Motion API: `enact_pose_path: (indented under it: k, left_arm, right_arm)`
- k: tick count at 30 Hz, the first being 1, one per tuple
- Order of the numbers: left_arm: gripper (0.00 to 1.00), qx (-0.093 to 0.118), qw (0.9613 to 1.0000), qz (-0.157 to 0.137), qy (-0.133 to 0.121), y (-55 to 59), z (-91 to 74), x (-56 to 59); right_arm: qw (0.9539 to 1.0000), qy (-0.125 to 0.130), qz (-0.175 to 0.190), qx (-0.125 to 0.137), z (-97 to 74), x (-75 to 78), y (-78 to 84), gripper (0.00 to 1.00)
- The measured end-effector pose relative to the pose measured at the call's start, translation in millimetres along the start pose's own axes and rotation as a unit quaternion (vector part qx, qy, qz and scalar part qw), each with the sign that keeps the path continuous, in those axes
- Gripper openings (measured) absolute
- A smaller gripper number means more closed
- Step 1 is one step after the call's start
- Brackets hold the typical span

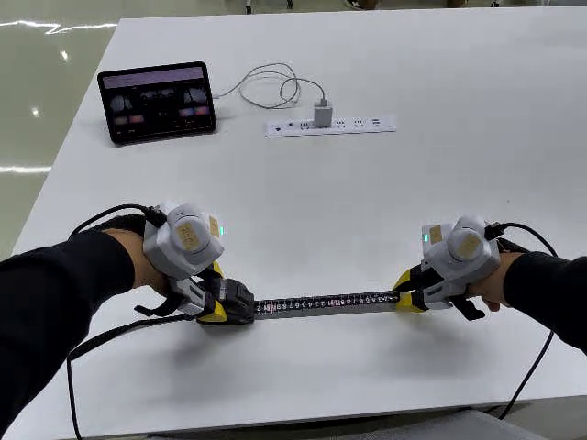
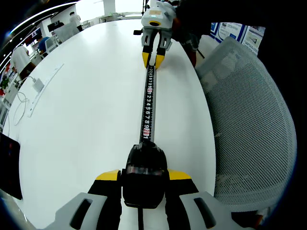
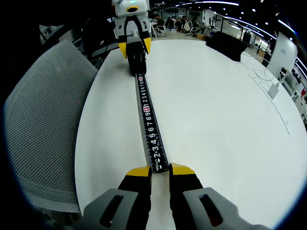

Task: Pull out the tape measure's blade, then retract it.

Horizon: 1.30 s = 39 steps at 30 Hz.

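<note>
A black tape measure case (image 1: 235,302) (image 2: 145,173) (image 3: 136,61) rests on the white table, held between the yellow-tipped jaws of my left gripper (image 1: 216,300) (image 2: 144,175), which is shut on it. Its dark numbered blade (image 1: 326,302) (image 2: 148,103) (image 3: 149,124) lies stretched flat along the table to the right. My right gripper (image 1: 404,298) (image 3: 159,170) is shut on the blade's end. In the left gripper view the right gripper (image 2: 154,58) sits at the far end of the blade; in the right gripper view the left gripper (image 3: 135,48) holds the case.
A tablet (image 1: 158,100) stands at the back left of the table (image 1: 385,202). A white power strip (image 1: 332,125) with a charger and cable lies at the back middle. A grey mesh chair (image 2: 249,124) (image 3: 45,124) sits just beyond the near table edge.
</note>
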<state>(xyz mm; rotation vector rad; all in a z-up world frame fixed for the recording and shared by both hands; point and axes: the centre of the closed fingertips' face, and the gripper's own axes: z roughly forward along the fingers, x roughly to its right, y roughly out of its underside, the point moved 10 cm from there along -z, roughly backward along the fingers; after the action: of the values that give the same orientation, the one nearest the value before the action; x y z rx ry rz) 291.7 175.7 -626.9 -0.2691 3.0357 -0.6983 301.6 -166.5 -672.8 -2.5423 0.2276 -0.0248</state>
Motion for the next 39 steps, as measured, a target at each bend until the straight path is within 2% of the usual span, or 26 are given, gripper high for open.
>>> enact_pose_path:
  k: [26,39]
  left_arm:
    - [0.31,0.001,1.0000,0.001,-0.001,0.7,0.8,-0.5]
    - [0.31,0.003,1.0000,0.001,-0.003,0.0,0.0,1.5]
  right_arm:
    - [0.9999,0.005,0.007,-0.005,-4.4,1.4,8.8,0.08]
    - [0.9999,0.005,0.010,-0.005,-6.6,-2.2,6.8,0.09]
